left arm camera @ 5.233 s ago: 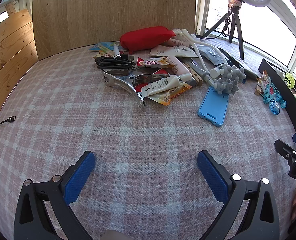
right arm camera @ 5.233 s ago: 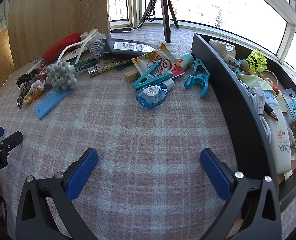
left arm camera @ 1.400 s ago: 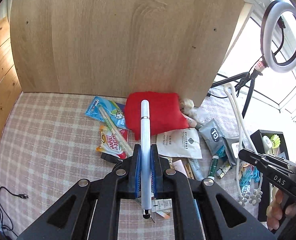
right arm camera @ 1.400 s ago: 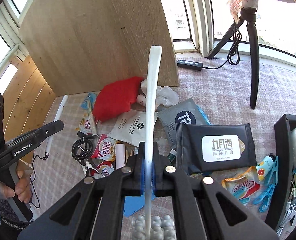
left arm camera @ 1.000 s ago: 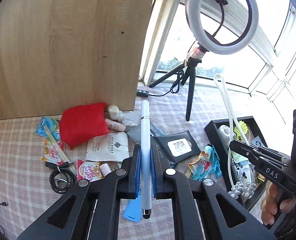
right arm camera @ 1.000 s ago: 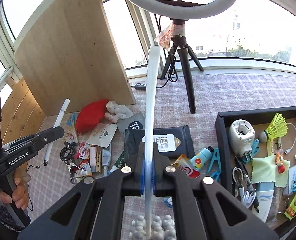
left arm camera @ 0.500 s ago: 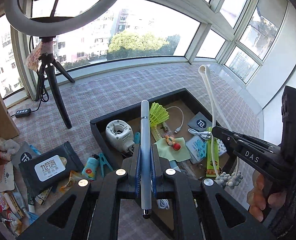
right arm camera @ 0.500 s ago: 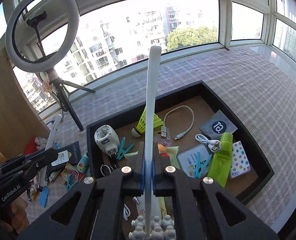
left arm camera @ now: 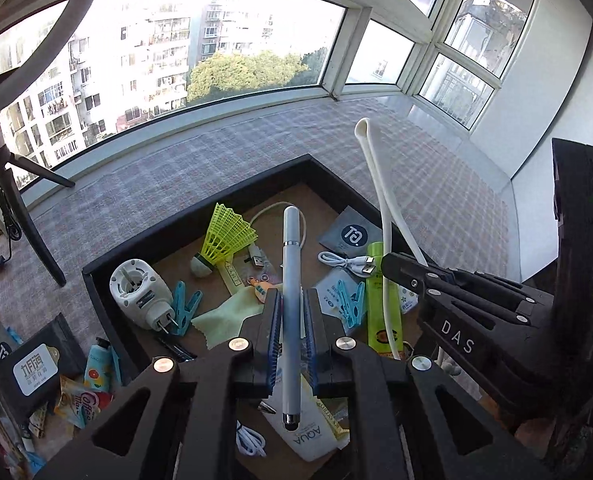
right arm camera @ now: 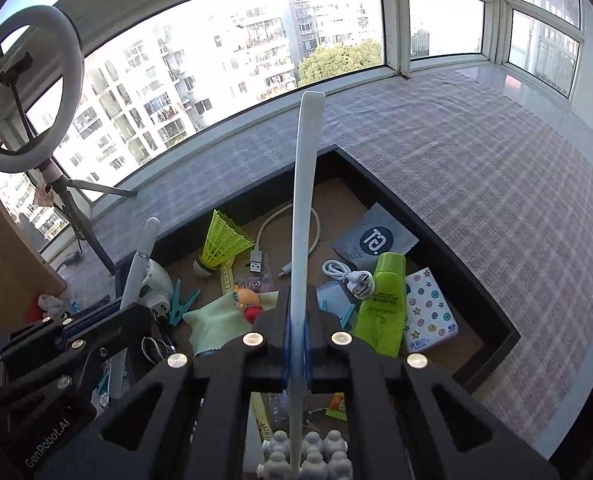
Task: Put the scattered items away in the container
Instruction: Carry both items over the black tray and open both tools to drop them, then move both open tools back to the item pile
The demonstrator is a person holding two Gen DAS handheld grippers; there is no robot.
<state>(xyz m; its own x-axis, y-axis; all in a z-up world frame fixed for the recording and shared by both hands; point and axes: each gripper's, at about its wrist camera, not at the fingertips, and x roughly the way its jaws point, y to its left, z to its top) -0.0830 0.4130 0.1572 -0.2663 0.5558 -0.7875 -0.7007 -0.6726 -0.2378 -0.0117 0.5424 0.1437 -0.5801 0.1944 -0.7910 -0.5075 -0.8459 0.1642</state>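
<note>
My left gripper [left arm camera: 291, 334] is shut on a white stylus pen [left arm camera: 290, 264] and holds it above the black tray [left arm camera: 224, 202]. My right gripper [right arm camera: 296, 344] is shut on the long white handle of a massager [right arm camera: 304, 200], whose knobbed grey head [right arm camera: 308, 456] hangs below the jaws, also above the tray [right arm camera: 436, 240]. The tray holds a yellow shuttlecock [right arm camera: 222, 244], a green tube [right arm camera: 380, 300], white cables, blue pegs and a white plug. The right gripper also shows in the left wrist view [left arm camera: 400, 268], with the massager handle [left arm camera: 380, 208]. The left gripper and its pen [right arm camera: 136, 268] show in the right wrist view.
Left of the tray on the checked cloth lie a black wipes pack [left arm camera: 32, 364], a small tube [left arm camera: 94, 364], snack sachets [left arm camera: 82, 398] and other loose items. A ring light on a tripod [right arm camera: 28, 92] stands at the left by the windows. A wooden board [right arm camera: 4, 256] stands far left.
Both grippers have swung right from the pile of loose items to above the tray, each keeping its hold. The tray now looks closer than half a second ago.
</note>
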